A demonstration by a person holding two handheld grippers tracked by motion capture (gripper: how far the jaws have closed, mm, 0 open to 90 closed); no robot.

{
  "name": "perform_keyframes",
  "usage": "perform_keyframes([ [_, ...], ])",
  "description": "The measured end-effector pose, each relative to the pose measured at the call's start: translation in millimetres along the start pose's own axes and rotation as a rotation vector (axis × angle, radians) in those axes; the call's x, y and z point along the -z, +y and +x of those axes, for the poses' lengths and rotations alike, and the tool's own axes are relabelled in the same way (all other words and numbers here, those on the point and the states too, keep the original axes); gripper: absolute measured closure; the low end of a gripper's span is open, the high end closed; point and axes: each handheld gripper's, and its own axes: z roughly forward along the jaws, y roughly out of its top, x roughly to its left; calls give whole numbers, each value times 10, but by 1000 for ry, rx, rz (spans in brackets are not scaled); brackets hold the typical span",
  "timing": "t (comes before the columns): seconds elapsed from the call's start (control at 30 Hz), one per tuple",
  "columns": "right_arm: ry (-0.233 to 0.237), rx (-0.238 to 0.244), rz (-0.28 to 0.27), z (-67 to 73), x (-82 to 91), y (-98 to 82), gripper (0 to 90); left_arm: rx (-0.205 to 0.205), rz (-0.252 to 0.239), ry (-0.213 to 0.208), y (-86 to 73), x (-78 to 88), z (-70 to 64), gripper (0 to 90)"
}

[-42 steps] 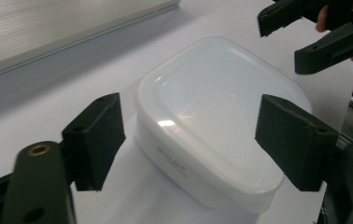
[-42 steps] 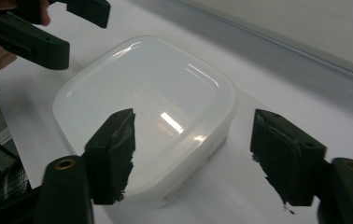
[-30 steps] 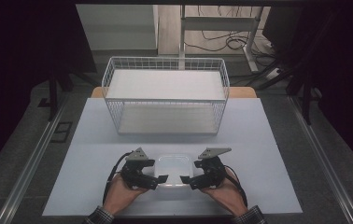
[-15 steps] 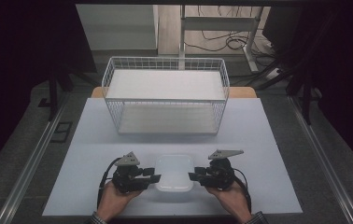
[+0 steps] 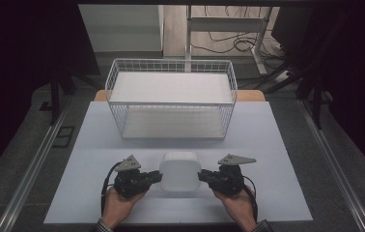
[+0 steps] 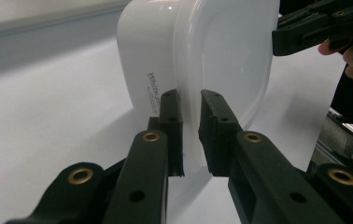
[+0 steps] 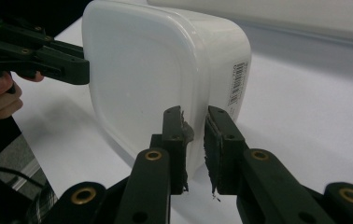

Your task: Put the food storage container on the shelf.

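Observation:
A white plastic container [image 5: 180, 171] with rounded corners is held between my two grippers near the table's front edge. My left gripper [image 5: 157, 177] is shut on the rim at its left side, and my right gripper [image 5: 203, 176] is shut on the rim at its right side. In the left gripper view the thin rim of the container [image 6: 212, 60] runs between the two black jaws of my left gripper [image 6: 191, 135]. Seen from the right gripper view, my right gripper [image 7: 194, 144] clamps the edge of the container [image 7: 151, 74], which carries a barcode label on its side.
A white wire basket [image 5: 171, 96] stands at the back middle of the pale table [image 5: 267, 145], a hand's length beyond the container. Metal rails run along both table sides. A desk leg and cables lie on the floor behind.
Both grippers and the container have moved a little away from the front edge, towards the basket. The container now shows a broad square face upward instead of a low, wide shape.

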Motion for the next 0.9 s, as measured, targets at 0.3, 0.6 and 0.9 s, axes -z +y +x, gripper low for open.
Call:
perform_keyframes([
  [0.3,-4,27,-46,3,-26,140,780,-34,-35,31,134,62,55,799],
  [0.6,-20,48,-68,-45,-137,350,780,-48,-47,61,320,64,219,798],
  [0.9,-45,47,-94,-165,-299,632,774,-40,-76,96,532,11,416,797],
])
